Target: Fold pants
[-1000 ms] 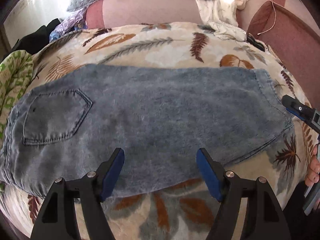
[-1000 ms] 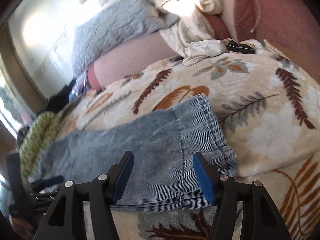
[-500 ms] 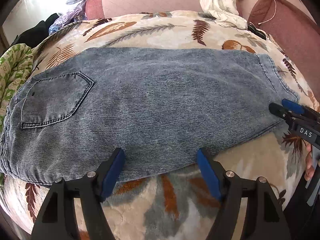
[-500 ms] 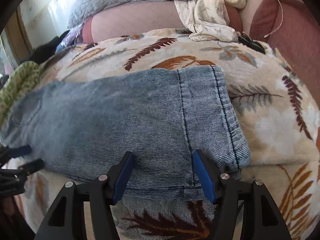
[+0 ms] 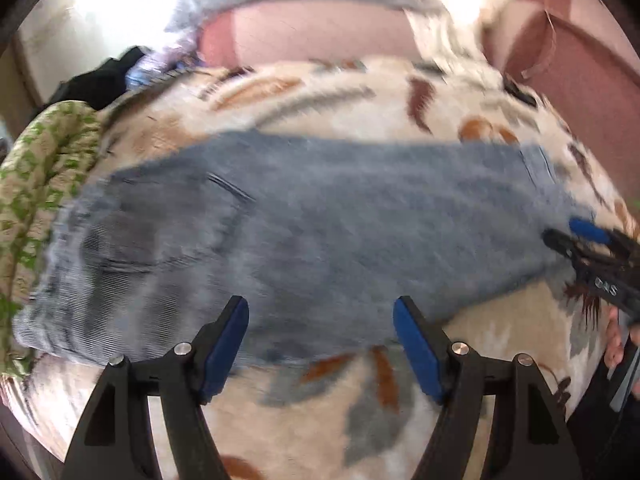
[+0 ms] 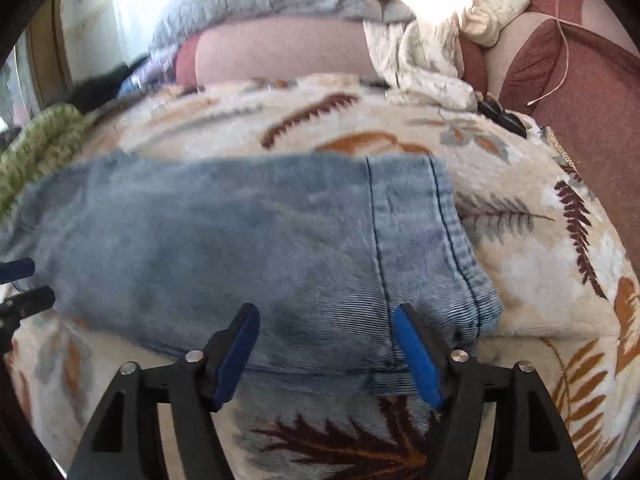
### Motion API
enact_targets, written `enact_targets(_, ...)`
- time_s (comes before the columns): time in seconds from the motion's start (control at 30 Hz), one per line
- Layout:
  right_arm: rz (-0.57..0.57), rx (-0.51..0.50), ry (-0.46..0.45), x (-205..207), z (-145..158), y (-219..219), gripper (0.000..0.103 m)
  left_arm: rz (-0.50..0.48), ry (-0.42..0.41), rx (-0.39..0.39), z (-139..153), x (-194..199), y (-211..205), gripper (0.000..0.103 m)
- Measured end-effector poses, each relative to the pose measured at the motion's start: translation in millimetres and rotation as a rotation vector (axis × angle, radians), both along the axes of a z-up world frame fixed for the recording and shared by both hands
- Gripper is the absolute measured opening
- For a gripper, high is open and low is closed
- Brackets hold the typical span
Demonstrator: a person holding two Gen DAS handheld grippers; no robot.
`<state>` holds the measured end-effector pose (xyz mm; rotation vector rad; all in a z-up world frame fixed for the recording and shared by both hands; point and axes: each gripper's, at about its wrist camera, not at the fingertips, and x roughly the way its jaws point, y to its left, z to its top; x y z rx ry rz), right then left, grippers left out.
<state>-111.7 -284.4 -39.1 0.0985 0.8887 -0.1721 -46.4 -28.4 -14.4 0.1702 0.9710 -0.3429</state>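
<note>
Leaf-print blanket [image 6: 532,264] carries folded jeans [image 6: 248,240] and cream cloth [image 6: 424,68]

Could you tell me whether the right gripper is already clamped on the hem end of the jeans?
No, the right gripper stands open over the jeans, its pads not pressing on the denim.

White letters, prob. "DAS", blurred, on right gripper [image 5: 582,236] body.

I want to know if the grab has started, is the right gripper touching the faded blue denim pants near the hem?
Cannot tell. The right wrist view shows the right gripper open over the denim pants near the hem, nothing pinched, but not whether the tips rest on the cloth.
</note>
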Motion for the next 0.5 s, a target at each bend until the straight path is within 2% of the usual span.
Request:
enact_targets(0.07,0.011,0.032,-0.047,0.0,8.2,2.8,0.075,0.046,-0.022,0.015,5.5,7.9,17.3,0.076)
enact_targets(0.13,0.035,0.022,-0.078,2.3,14.0,11.7,0.078,0.111,-0.026,0.044,3.0,20.3,37.0,0.076)
enact_targets(0.33,0.116,-0.019,-0.069,17.4,10.7,43.5,0.080,0.309,0.013,0.077,-17.0,38.7,85.8,0.076)
enact_targets(0.43,0.118,-0.027,-0.034,28.3,1.2,51.2,0.081,0.326,0.030,0.061,-27.9,38.4,92.0,0.076)
enact_targets(0.5,0.111,-0.042,0.002,32.0,-8.0,52.6,0.087,0.303,0.013,0.108,-32.3,35.9,82.3,0.087)
